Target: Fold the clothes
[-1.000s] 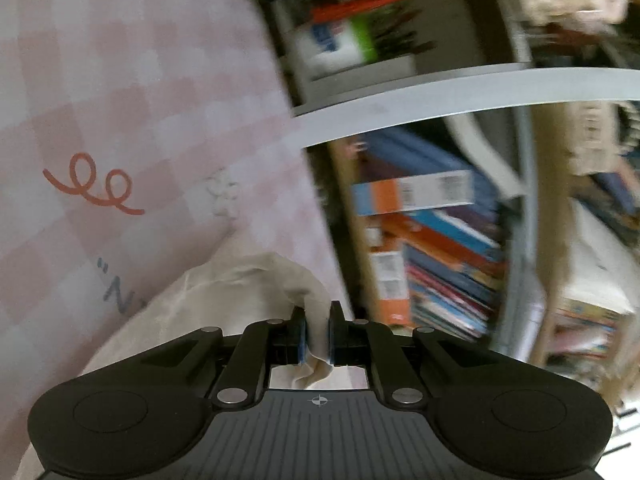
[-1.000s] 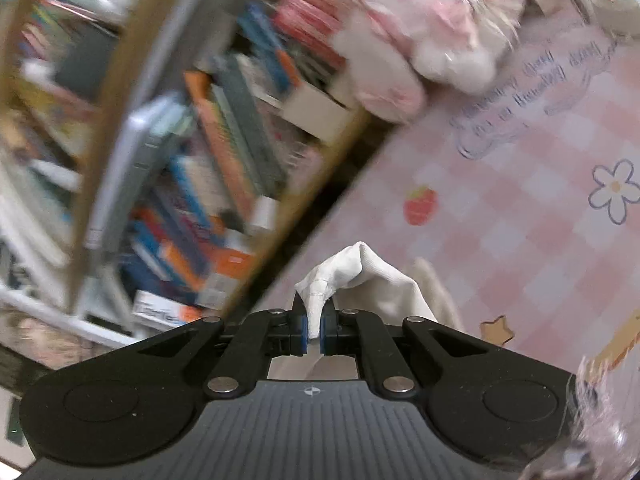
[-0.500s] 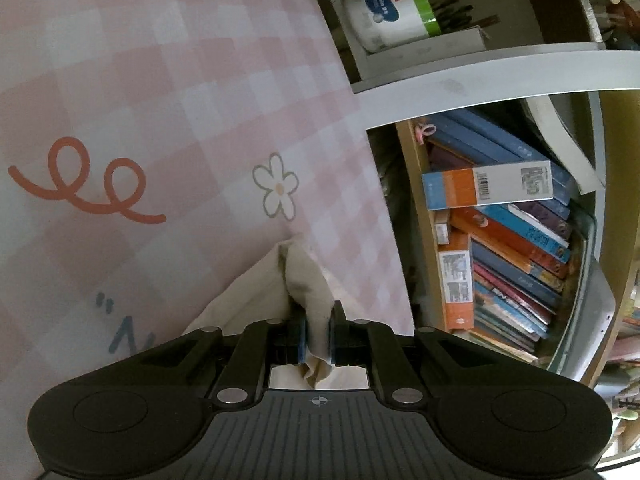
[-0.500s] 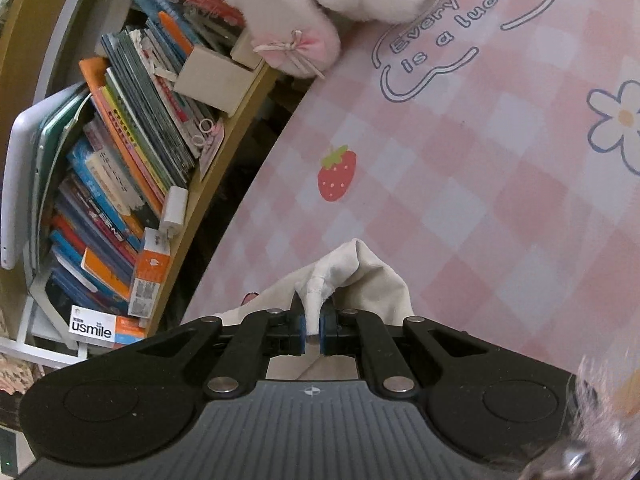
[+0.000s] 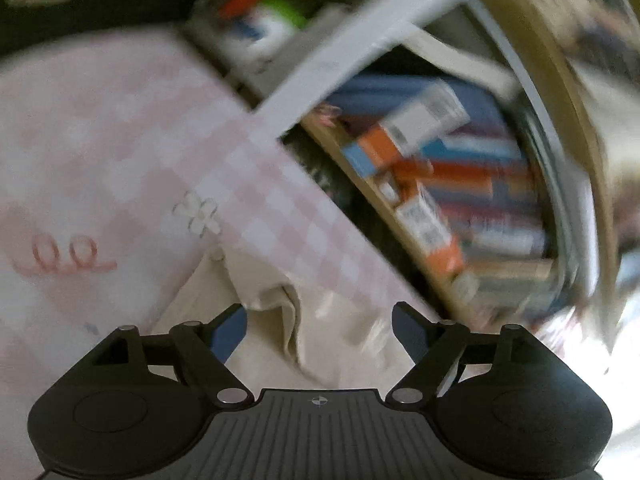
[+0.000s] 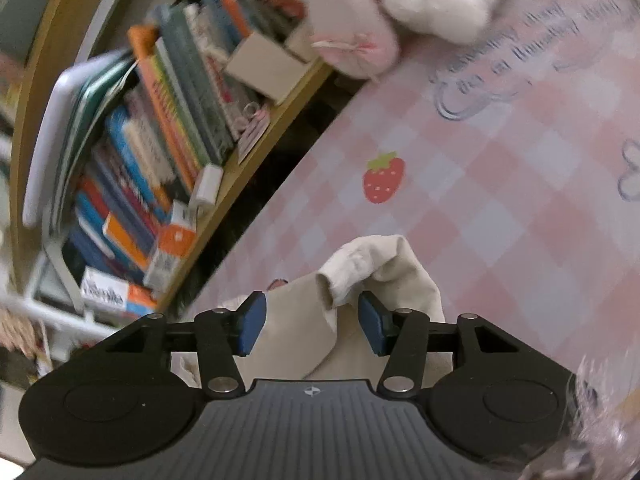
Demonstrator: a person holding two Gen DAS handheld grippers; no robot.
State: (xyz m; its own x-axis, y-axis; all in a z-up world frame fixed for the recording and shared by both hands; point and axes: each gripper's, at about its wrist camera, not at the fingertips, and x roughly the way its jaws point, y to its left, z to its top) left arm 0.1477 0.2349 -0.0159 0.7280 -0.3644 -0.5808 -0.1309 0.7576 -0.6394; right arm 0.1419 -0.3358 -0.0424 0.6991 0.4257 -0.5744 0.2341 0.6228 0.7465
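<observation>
A cream cloth garment [image 5: 276, 320] lies on the pink checked table cover [image 5: 120, 152] near its edge. In the blurred left wrist view my left gripper [image 5: 318, 330] has its jaws opening wide, and a fold of the cloth lies loose between them, touching neither pad. In the right wrist view another bunched corner of the garment [image 6: 384, 276] stands up between the blue pads [image 6: 252, 322] of my right gripper [image 6: 312, 322], whose jaws are also opening and have let go of it.
A wooden bookshelf [image 6: 160, 152] packed with books runs along the table edge, across a dark gap. A pink and white plush toy [image 6: 380, 12] sits at the far end of the table cover [image 6: 500, 184]. A white shelf board [image 5: 360, 52] and a pen holder [image 5: 260, 28] lie beyond.
Both grippers were shut on corners of the cream garment; both have now opened and released it. The left gripper has rolled and lifted; the right has sunk toward the table.
</observation>
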